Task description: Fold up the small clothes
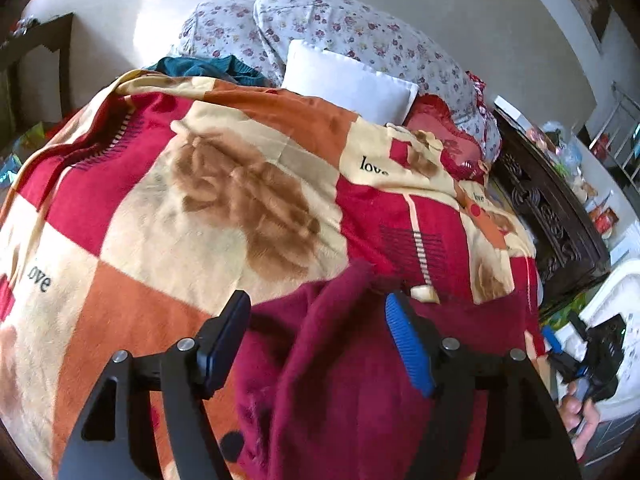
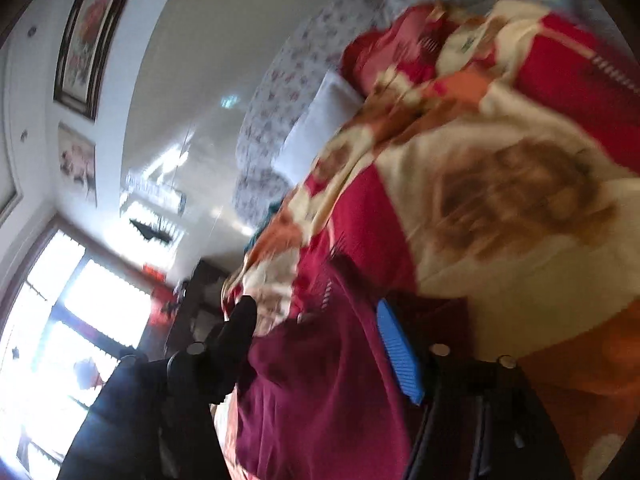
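A maroon garment (image 1: 344, 380) lies bunched on the red, orange and cream blanket (image 1: 200, 208) that covers the bed. My left gripper (image 1: 317, 300) stands open, and a raised fold of the garment sits loosely between its fingers without being pressed. In the tilted, blurred right wrist view the same maroon garment (image 2: 320, 380) lies between the spread fingers of my right gripper (image 2: 314, 308), which is open too. The blanket (image 2: 500, 200) fills the right of that view. A hand (image 1: 580, 412) holding the other gripper shows at the left wrist view's right edge.
A white pillow (image 1: 348, 80), floral pillows (image 1: 340, 24), a red cushion (image 1: 444, 132) and a teal garment (image 1: 200, 68) lie at the bed's far end. Dark carved wooden furniture (image 1: 552, 216) runs along the right side. A bright window (image 2: 72, 320) is at lower left.
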The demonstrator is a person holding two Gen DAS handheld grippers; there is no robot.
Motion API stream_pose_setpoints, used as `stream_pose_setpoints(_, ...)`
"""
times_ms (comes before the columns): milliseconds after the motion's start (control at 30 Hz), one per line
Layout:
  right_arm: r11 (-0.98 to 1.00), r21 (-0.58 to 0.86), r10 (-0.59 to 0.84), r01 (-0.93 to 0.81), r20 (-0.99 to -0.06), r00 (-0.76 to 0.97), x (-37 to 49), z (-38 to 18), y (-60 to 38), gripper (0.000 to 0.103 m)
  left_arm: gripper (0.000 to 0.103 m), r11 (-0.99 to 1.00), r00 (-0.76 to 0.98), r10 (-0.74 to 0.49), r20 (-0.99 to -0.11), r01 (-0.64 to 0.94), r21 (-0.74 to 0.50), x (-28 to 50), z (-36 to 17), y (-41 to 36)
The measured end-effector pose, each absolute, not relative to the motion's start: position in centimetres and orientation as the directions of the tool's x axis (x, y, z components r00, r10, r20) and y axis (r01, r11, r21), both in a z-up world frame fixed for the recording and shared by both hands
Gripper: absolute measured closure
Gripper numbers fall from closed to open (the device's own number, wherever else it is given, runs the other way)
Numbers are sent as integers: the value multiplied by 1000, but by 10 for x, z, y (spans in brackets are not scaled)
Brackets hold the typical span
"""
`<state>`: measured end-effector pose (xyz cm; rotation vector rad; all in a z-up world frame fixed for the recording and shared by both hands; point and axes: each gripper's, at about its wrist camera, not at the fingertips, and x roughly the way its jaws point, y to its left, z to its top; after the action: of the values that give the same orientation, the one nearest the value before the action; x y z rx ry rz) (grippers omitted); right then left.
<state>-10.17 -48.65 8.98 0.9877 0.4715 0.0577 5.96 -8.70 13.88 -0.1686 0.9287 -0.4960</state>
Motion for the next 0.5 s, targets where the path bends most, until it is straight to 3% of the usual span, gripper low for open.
stream_pose_setpoints(100,705,693,217,148,-410,886,-103,110,-464,34,34,880,501,-455,-736,378,-287,50,136,-95)
stream_pose_setpoints(200,828,551,220,107,-493,842,-84,116,-426,40,34,886,504,-425,-752,403,-230,43,124,-112)
stream_pose_setpoints(267,881,457,181,120,-562,807,-70,110,-407,50,34,898,504,-384,-774,398,-187,46,112,-123)
stream_pose_setpoints(500,921,270,-15,279,-693,721,-22,63,-410,59,34,944,494,-281,-823,295,-146,89,69,-129)
